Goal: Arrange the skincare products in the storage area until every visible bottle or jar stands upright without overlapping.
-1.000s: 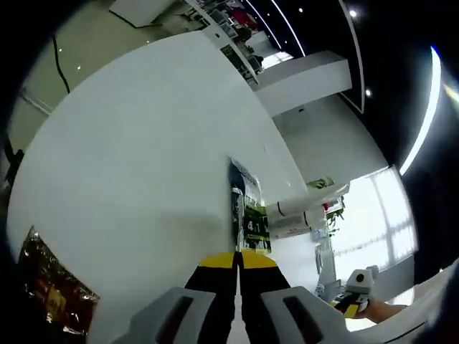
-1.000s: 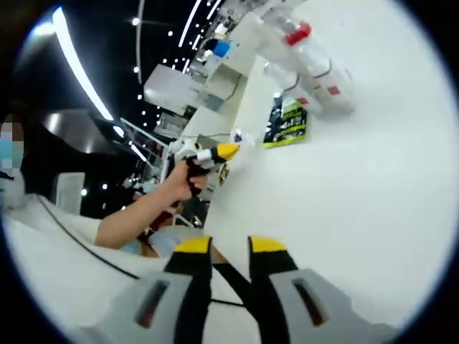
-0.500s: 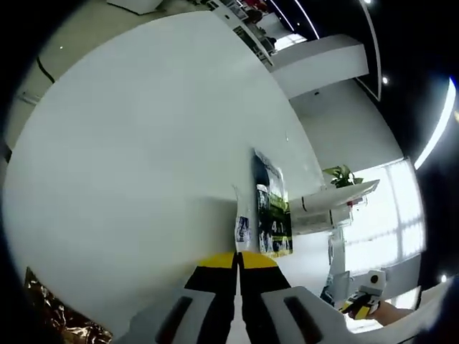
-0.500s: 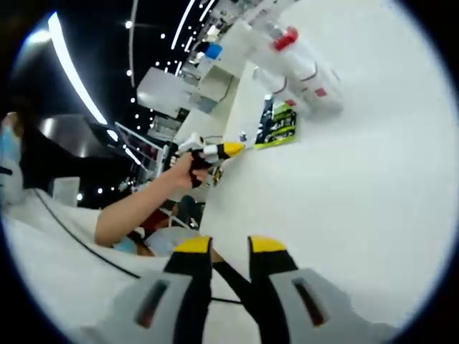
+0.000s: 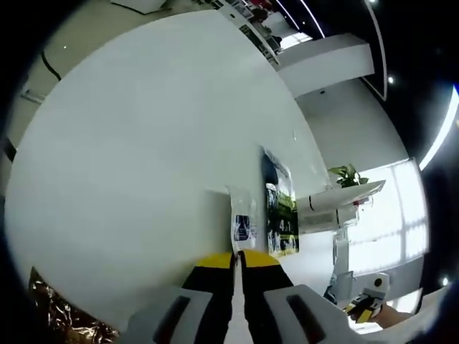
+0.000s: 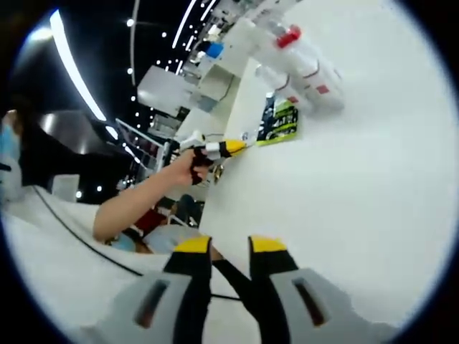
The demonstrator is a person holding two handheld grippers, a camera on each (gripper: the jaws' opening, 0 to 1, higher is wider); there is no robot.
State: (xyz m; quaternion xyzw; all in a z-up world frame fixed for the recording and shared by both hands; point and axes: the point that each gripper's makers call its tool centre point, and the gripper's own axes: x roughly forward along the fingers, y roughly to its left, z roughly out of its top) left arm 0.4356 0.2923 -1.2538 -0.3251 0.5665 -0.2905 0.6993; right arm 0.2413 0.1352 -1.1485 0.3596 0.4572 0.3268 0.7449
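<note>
On the white table [image 5: 136, 143], my left gripper [image 5: 237, 259] has its yellow-tipped jaws pressed together on the lower edge of a thin white sachet [image 5: 243, 217] with a blue label. Just right of it lies a dark green packet [image 5: 282, 209], flat on the table. Beyond that, white bottles [image 5: 324, 213] lie on their sides. In the right gripper view, the same bottles [image 6: 314, 70], one with a red cap [image 6: 289, 36], lie beside the green packet [image 6: 278, 122]. My left gripper [image 6: 228, 147] is held beside that packet. My right gripper [image 6: 229, 246] hangs low and apart from them, jaws slightly parted and empty.
A crumpled gold foil wrapper [image 5: 66, 320] lies near the table's edge at the lower left. The person's hand and forearm [image 6: 147, 197] reach in from the left. My right gripper [image 5: 367, 304] hangs beyond the table's far side. White table surface [image 6: 358, 193] spreads broadly.
The left view has shifted, and the white sachet now shows beside the green packet, above my left jaws. The right gripper view is almost the same.
</note>
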